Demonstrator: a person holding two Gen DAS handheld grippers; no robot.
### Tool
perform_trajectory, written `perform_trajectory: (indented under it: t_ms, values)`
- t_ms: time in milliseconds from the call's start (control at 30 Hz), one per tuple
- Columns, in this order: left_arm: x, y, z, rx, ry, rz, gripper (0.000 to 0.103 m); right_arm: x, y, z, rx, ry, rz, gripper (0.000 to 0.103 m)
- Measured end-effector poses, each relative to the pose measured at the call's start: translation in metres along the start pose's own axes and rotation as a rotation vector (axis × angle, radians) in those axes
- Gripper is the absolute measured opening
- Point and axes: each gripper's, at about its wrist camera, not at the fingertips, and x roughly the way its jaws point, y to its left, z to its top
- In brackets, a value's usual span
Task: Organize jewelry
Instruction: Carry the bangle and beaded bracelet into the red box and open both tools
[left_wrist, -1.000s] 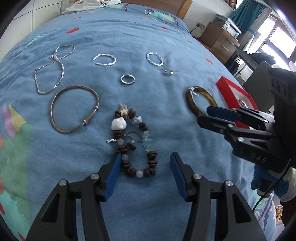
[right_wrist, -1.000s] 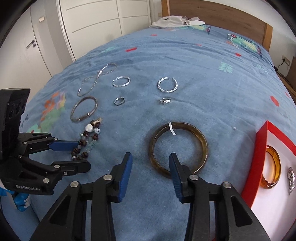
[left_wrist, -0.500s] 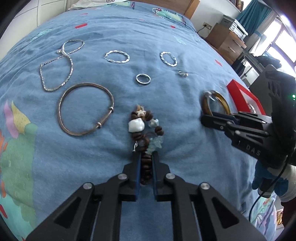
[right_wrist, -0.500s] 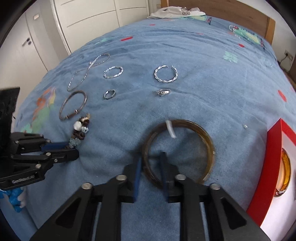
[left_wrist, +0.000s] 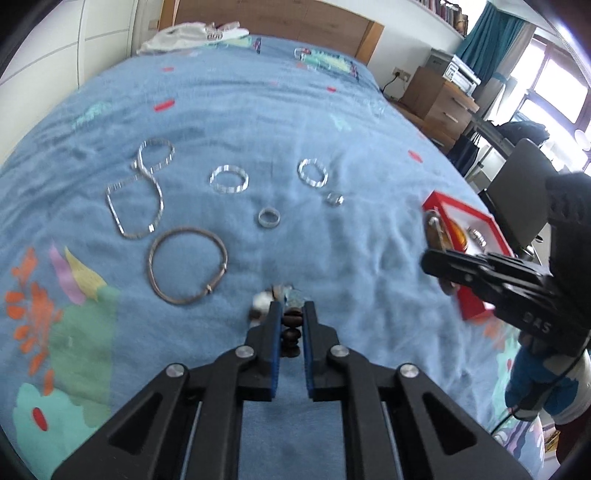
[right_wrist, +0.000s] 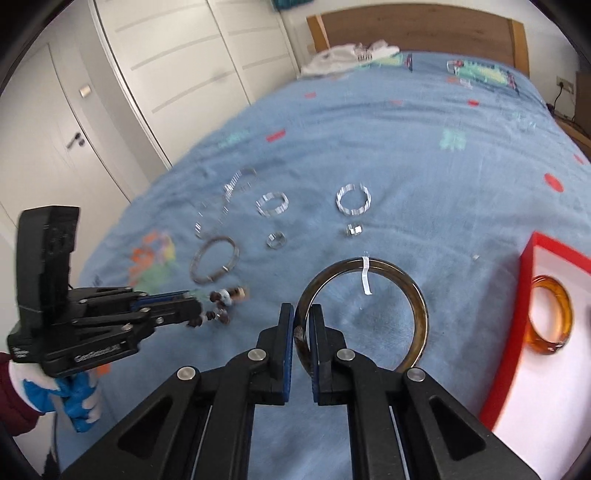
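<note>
Beaded bracelet (left_wrist: 291, 325) now pinched between pads of left hand-held gripper (left_wrist: 292, 314), lifted clear of blue bedspread (left_wrist: 332, 122); a second ago flat on it between wide jaws. Dark bangle (right_wrist: 417, 306) likewise clamped at near rim by right hand-held gripper (right_wrist: 302, 328), apparently raised, though blur hides any gap below. Both picks made at once. Next likely: carry to red box (right_wrist: 532, 251) at right, amber bangle (right_wrist: 554, 317) already inside. Silver bracelets, rings, chain (left_wrist: 136, 199) untouched on bed, well apart.
</note>
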Motion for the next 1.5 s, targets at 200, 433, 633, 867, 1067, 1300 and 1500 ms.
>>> perform_trajectory:
  t_ms: [200, 433, 633, 867, 1067, 1300, 1500]
  values:
    - [-0.029, -0.024, 0.018, 0.033, -0.056, -0.021, 0.009, -0.051, 0.005, 0.001, -0.002, -0.074, -0.017, 0.008]
    - [-0.048, -0.082, 0.047, 0.118, -0.096, -0.083, 0.009, -0.105, -0.022, -0.002, 0.024, -0.128, -0.081, 0.008]
    - [-0.045, -0.154, 0.077, 0.189, -0.119, -0.176, 0.01, -0.14, -0.071, -0.009, 0.067, -0.12, -0.142, 0.008]
    - [0.001, -0.233, 0.095, 0.233, -0.083, -0.262, 0.01, -0.149, -0.128, -0.023, 0.119, -0.077, -0.181, 0.008]
    - [0.065, -0.273, 0.086, 0.248, 0.003, -0.275, 0.01, -0.131, -0.171, -0.038, 0.163, -0.021, -0.188, 0.008]
    - [0.127, -0.276, 0.069, 0.25, 0.097, -0.224, 0.01, -0.1, -0.21, -0.05, 0.22, 0.054, -0.178, 0.008]
    - [0.155, -0.268, 0.071, 0.241, 0.112, -0.178, 0.01, -0.077, -0.226, -0.048, 0.255, 0.092, -0.184, 0.008]
